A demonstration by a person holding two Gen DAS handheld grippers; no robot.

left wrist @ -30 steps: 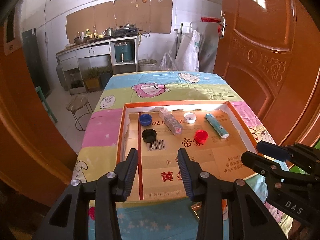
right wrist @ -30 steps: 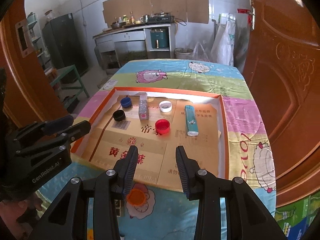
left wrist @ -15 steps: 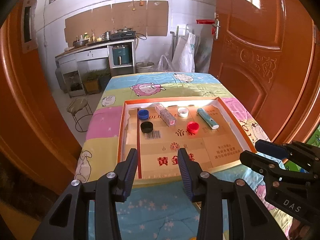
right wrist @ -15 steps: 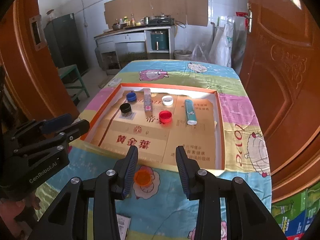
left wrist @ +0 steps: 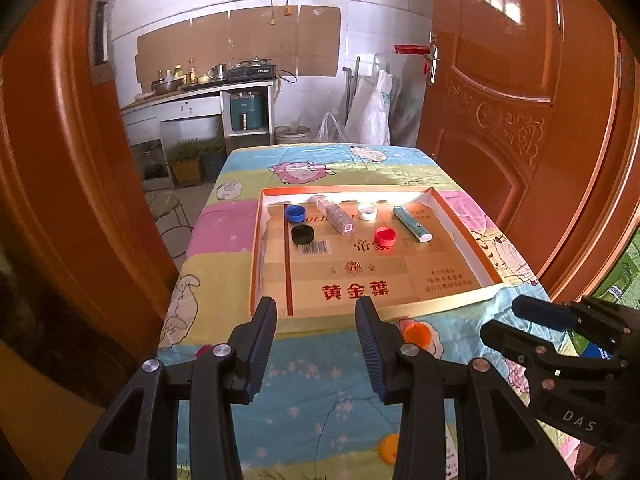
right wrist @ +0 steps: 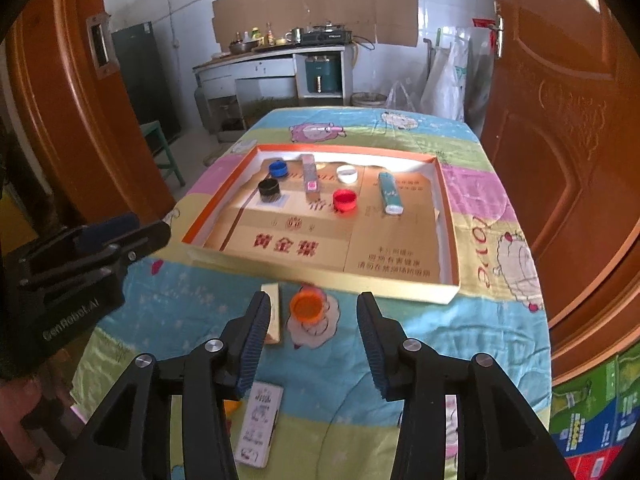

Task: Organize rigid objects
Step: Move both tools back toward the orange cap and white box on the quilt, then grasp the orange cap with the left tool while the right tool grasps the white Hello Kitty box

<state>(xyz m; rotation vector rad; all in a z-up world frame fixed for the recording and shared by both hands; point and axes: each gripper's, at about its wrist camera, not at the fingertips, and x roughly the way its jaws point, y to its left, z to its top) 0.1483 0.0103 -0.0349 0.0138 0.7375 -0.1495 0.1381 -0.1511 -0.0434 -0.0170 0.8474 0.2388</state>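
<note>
A shallow cardboard tray (left wrist: pixel 256 248) (right wrist: pixel 400 291) with an orange rim lies on the cartoon tablecloth. Inside it are a blue cap (left wrist: pixel 295 213), a black cap (left wrist: pixel 302 234), a white cap (left wrist: pixel 367 211), a red cap (left wrist: pixel 385 236), a clear patterned box (left wrist: pixel 340 220) and a teal tube (left wrist: pixel 412 229). An orange cap (right wrist: pixel 306 307) rests on the cloth in front of the tray. My right gripper (right wrist: pixel 314 308) hovers over it, jaws opening, pads clear of the cap. My left gripper (left wrist: pixel 316 312) is open and empty near the tray's front edge.
A gold box (right wrist: pixel 274 316) lies just left of the orange cap, and a white printed box (right wrist: pixel 258 424) sits nearer me. A yellow cap (left wrist: pixel 390 448) is on the near cloth. Wooden doors flank the table on both sides; a kitchen counter stands behind.
Both grippers have drawn back from the tray toward the near table edge. The right jaws have widened. The orange cap and the gold box have come fully into the right wrist view.
</note>
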